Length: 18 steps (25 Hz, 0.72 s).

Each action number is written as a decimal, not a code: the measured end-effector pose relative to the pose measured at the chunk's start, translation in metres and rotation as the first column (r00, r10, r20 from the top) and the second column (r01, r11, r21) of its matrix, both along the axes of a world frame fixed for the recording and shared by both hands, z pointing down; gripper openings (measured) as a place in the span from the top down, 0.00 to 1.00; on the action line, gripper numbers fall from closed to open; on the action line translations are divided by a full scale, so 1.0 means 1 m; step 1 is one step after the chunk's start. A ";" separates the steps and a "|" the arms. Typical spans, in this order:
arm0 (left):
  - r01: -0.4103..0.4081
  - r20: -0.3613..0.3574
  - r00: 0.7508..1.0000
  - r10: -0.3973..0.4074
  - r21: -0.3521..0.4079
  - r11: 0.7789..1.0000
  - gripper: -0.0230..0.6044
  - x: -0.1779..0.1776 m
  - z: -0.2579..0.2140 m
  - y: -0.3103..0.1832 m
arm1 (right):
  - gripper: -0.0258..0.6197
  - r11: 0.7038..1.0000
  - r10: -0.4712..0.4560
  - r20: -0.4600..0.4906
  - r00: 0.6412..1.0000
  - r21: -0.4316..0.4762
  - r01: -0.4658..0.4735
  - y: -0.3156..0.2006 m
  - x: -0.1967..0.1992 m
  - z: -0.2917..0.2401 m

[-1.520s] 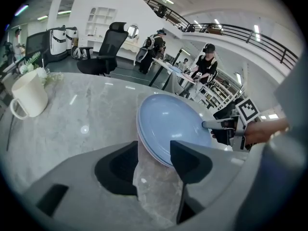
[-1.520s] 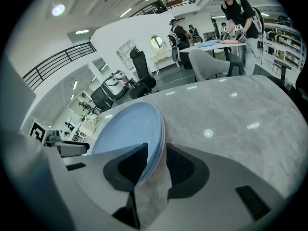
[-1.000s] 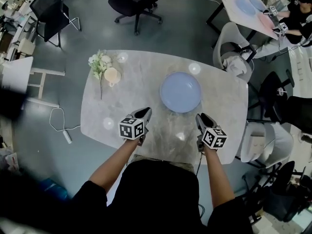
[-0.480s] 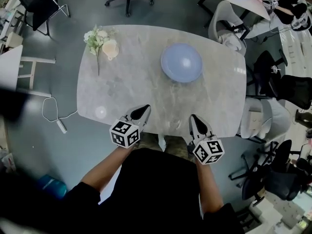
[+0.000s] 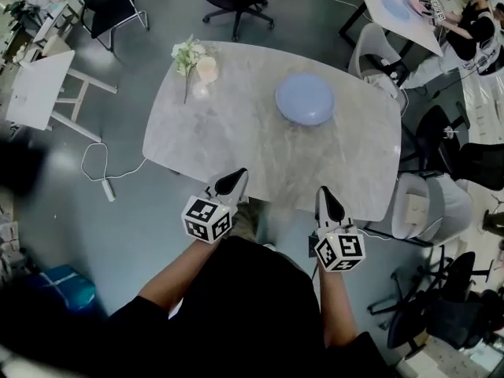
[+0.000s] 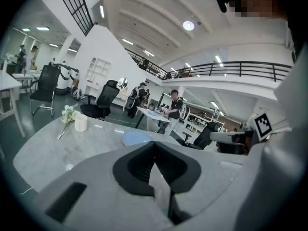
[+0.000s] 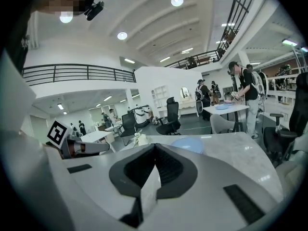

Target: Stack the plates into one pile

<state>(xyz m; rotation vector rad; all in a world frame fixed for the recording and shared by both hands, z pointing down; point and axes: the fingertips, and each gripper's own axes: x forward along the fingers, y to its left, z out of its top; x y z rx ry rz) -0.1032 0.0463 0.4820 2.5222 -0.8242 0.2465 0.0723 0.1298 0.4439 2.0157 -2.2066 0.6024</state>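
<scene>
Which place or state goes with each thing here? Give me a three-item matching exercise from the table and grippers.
1. blue plate
2. white flowers
3. left gripper

A. jaws shut, empty, at the near edge of the table
B. far left corner, beside a cream cup
C. far side, right of centre

Pairs: 1-C, 2-B, 3-A.
</scene>
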 end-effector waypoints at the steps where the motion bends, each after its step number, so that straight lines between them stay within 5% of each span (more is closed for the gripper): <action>1: 0.021 -0.005 1.000 -0.021 0.012 1.000 0.94 -0.003 -0.006 0.013 | 0.94 1.000 0.002 -0.004 1.000 0.014 -0.002 0.014 0.002 -0.006; 9: 0.006 -0.015 1.000 -0.004 0.083 0.997 0.94 0.006 -0.032 0.121 | 0.94 0.995 0.057 -0.091 0.994 0.086 -0.049 0.118 0.015 -0.031; 18: 0.048 -0.033 0.999 -0.043 0.146 0.988 0.94 -0.014 -0.056 0.173 | 0.94 0.990 0.081 -0.120 0.989 0.129 -0.065 0.186 0.012 -0.052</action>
